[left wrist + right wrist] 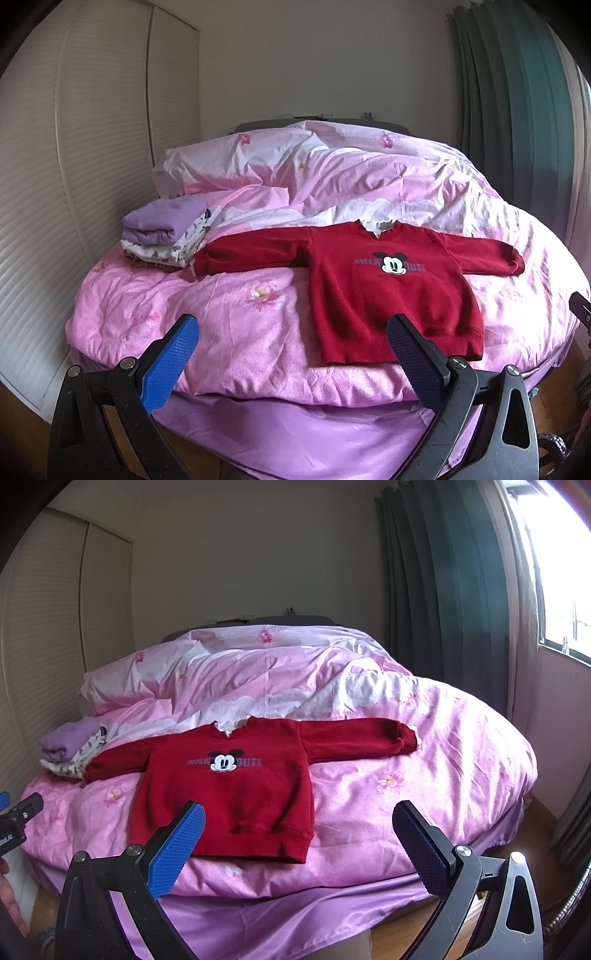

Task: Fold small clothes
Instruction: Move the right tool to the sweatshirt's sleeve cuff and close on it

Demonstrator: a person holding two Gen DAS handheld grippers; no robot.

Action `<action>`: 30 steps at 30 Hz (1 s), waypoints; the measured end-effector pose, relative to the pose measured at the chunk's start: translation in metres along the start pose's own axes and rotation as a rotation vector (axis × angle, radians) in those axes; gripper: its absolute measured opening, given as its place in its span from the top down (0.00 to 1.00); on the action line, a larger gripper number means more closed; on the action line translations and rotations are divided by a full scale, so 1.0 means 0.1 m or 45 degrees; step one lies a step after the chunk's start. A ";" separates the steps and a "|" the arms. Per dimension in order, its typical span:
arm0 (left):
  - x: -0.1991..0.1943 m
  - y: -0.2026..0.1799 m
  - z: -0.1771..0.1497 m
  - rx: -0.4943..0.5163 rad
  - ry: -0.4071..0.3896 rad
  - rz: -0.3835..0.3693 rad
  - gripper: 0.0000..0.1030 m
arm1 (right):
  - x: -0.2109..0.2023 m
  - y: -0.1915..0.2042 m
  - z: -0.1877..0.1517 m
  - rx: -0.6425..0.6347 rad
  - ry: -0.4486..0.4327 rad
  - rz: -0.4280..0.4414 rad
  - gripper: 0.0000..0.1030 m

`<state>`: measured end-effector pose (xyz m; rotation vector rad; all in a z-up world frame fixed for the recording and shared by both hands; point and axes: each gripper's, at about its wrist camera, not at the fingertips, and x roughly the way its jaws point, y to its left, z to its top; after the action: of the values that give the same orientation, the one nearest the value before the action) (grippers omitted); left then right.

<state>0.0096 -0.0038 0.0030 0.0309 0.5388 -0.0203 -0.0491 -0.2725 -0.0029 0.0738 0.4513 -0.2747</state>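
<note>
Both grippers, left [291, 332] and right [299, 819], gape wide and empty before the bed's near edge, where a red fleece Mickey sweatshirt [388, 291] lies flat; only the right view shows the bright window [561, 565].

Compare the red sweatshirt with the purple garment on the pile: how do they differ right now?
The red sweatshirt lies spread flat, sleeves out; the purple garment is folded into a compact bundle. The sweatshirt rests directly on the pink duvet; the purple one tops a stack of folded clothes. The sweatshirt has a cartoon print; the purple one looks plain. Neither is gripped.

Lettering on red sweatshirt [388, 288] blurred, partly behind cartoon face.
</note>
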 end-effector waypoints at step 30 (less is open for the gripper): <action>1.57 -1.58 0.99 0.120 0.126 -0.209 0.00 | 1.36 -0.90 0.87 0.218 0.038 -0.098 0.01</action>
<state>0.1905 -0.1667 0.0037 0.0799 0.6382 -0.2055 0.0797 -0.4036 0.0141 0.2286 0.4598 -0.3878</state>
